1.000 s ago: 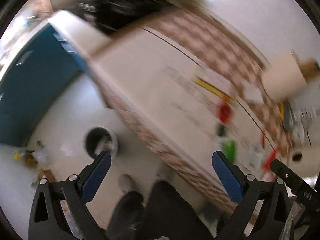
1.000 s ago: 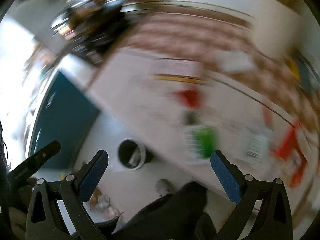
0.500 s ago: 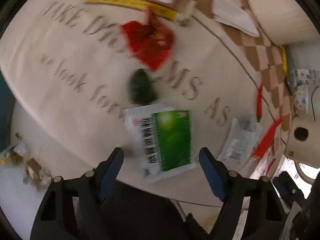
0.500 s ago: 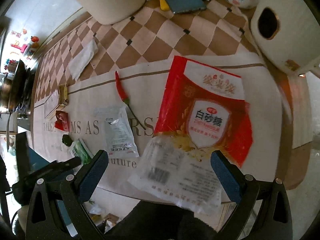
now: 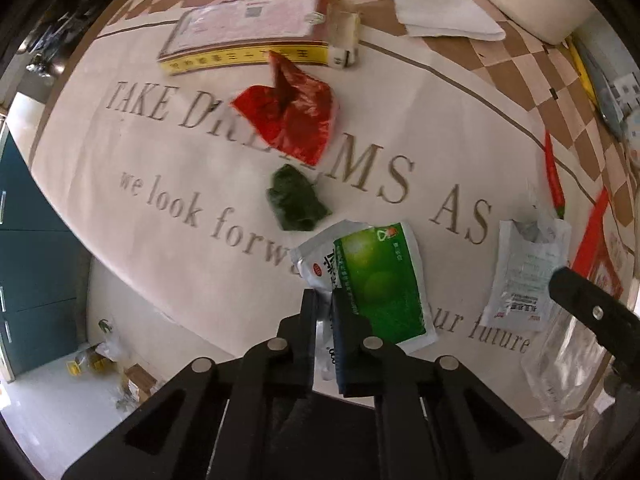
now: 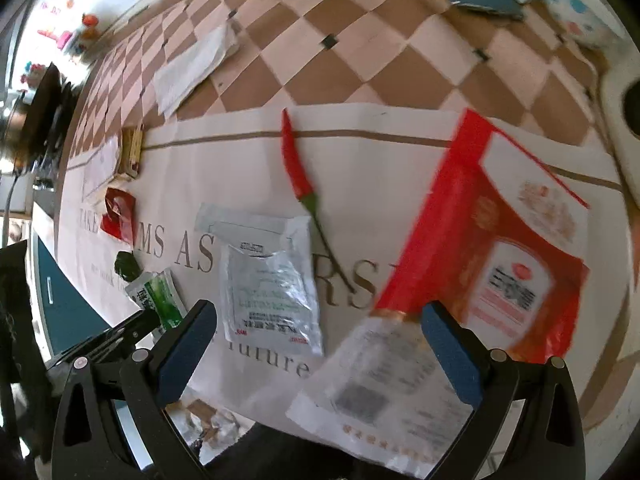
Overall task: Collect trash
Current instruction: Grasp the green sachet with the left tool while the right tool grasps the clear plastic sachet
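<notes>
My left gripper is shut on the near edge of a green and white sachet lying on the printed tablecloth. Beyond it lie a dark green crumpled scrap and a red plastic wrapper. A clear white pouch lies to the right; it also shows in the right wrist view. My right gripper is open above the table's near edge, between that pouch and a large red and white bag. The green sachet sits at its left.
A red chilli lies behind the pouch. A yellow-edged box, a white tissue and a white roll sit farther back. Litter lies on the floor beside a blue cabinet.
My left gripper has dropped to the green sachet and shut on its edge. My right gripper has moved closer over the clear pouch and red bag, still open.
</notes>
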Tool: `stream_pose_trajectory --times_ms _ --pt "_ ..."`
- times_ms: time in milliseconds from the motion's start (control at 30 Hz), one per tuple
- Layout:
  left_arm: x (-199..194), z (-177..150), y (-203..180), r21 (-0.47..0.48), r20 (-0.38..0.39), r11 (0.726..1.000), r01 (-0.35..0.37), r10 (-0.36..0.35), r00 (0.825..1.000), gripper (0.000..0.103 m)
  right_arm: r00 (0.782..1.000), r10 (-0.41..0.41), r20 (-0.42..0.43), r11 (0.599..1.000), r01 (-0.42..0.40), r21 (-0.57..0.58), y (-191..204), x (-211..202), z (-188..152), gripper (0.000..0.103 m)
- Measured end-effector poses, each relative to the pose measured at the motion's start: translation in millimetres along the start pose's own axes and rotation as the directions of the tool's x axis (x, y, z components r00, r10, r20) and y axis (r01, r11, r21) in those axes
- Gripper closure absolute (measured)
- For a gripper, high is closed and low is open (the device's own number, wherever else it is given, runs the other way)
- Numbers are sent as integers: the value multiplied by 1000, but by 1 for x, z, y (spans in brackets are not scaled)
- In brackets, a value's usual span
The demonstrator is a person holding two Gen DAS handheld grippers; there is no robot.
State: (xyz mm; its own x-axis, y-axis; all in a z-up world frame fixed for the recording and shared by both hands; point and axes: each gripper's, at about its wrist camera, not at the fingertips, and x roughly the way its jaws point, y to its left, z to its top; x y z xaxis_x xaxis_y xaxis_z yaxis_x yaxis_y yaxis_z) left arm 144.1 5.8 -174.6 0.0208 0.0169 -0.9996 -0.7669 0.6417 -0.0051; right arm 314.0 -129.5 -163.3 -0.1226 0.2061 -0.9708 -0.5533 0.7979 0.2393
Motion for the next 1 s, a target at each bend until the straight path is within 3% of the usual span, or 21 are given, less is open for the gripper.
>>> stream_pose_trajectory --times_ms 167,333,467,567,667,833,867,900,967,1000 --pt "-12 4 21 -48 34 999 -6 8 999 99 998 -50 31 996 52 -73 21 12 4 2" --pt "-34 3 29 -79 98 997 -16 23 995 99 996 -62 66 991 70 -115 32 5 5 26" --pt "-39 5 30 -91 113 996 -24 35 993 99 993 13 118 997 -4 -76 28 -14 5 27" --pt "-36 4 33 -92 101 995 -26 36 994 99 993 81 86 994 -74 -77 31 -7 8 27" --pt "-29 -3 44 -83 83 996 -24 31 996 99 998 42 37 997 -39 -66 31 17 11 26" --pt "-22 -6 49 -86 58 996 -26 31 998 99 995 -65 72 985 76 -155 47 24 1 31" --pt "-23 -6 51 -88 61 996 -27 32 998 99 992 -91 84 979 104 -175 50 24 -1 42" --pt "-24 -7 54 -91 68 995 -27 33 997 99 987 -120 105 971 139 -197 54 24 -2 64" --pt "-26 -10 59 -94 80 995 -28 36 996 99 982 -136 132 959 164 -231 59 24 -5 97" --pt "-29 -9 61 -95 88 995 -29 37 995 99 985 -116 124 964 142 -224 59 25 -5 99"
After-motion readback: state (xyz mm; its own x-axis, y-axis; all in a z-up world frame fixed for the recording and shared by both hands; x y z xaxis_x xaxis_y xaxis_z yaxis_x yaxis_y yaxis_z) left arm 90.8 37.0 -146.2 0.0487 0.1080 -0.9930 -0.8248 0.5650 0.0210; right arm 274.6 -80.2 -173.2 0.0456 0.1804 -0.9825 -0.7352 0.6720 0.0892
